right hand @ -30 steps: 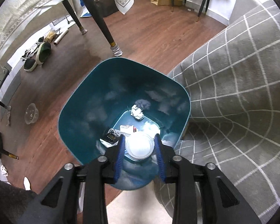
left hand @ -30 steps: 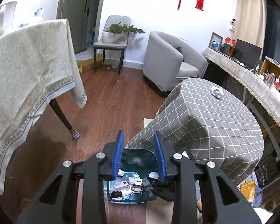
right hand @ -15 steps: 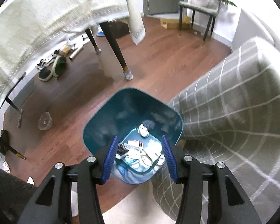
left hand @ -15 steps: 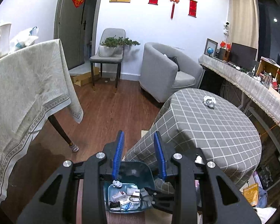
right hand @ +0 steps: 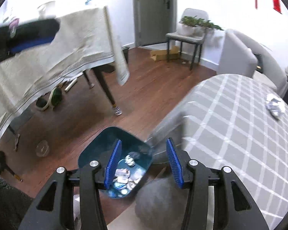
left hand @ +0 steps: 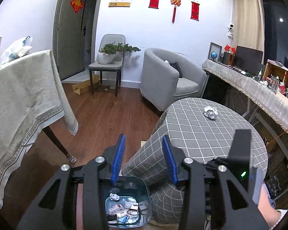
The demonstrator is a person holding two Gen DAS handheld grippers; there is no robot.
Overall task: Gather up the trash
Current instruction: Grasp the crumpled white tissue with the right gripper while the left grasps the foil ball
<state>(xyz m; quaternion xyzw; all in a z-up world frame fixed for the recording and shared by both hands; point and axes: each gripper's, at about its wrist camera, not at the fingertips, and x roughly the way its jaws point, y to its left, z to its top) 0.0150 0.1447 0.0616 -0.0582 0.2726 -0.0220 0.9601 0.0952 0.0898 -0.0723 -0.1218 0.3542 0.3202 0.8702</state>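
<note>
A teal trash bin [left hand: 136,185] stands on the floor beside the grey checked table [left hand: 192,134], with several bits of trash at its bottom. A crumpled paper ball [left hand: 210,112] lies on that table's far side. My left gripper [left hand: 143,140] hovers above the bin and the table's edge; its jaws are opening and nothing is between them. The right gripper [right hand: 143,143] is open and empty, high above the bin [right hand: 98,151]. The paper ball [right hand: 274,106] also shows at the right of the right wrist view.
A table under a beige cloth [left hand: 23,95] stands left, its leg [right hand: 107,92] near the bin. Slippers [right hand: 51,99] lie beneath it. Behind are a grey armchair [left hand: 163,76] and a chair with a plant [left hand: 105,63]. A cloth-covered counter [left hand: 259,94] runs along the right.
The right gripper let a round white piece fall into the bin, widened and rose well above it. The left gripper rose and its jaws spread wider.
</note>
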